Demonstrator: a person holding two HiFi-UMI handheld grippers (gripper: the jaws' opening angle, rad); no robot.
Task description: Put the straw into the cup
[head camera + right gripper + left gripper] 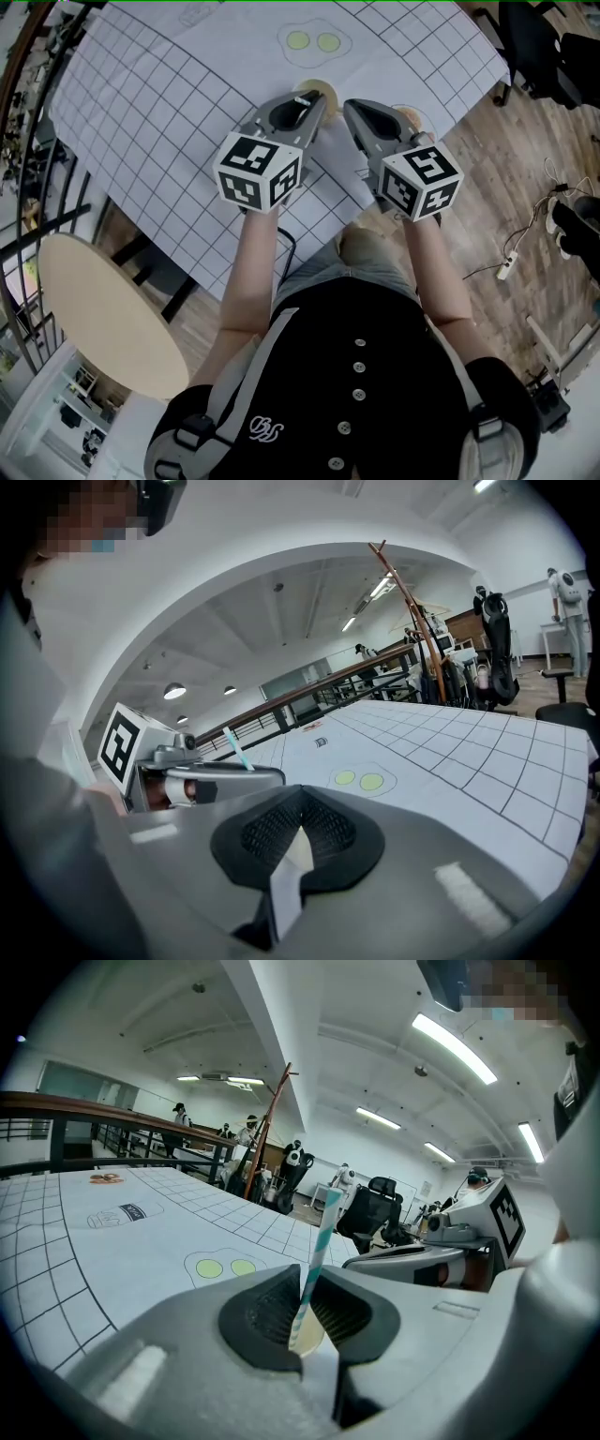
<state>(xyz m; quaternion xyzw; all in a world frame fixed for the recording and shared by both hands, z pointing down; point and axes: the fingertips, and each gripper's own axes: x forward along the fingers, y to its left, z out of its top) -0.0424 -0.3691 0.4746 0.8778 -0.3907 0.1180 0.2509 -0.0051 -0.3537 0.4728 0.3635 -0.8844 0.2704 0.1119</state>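
In the head view, we are holding the left gripper (317,101) over the cup (319,91), with the right gripper (354,111) just beside the cup. In the left gripper view, we are clamping the striped straw (319,1241) nearly upright, its lower end over the cup's mouth. In the right gripper view, the jaws are sitting together, empty. We are judging the straw light and crushable, so a gentle pinch near its lower half suits it.

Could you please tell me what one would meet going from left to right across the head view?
Round beige table → left gripper → right gripper → white power strip.
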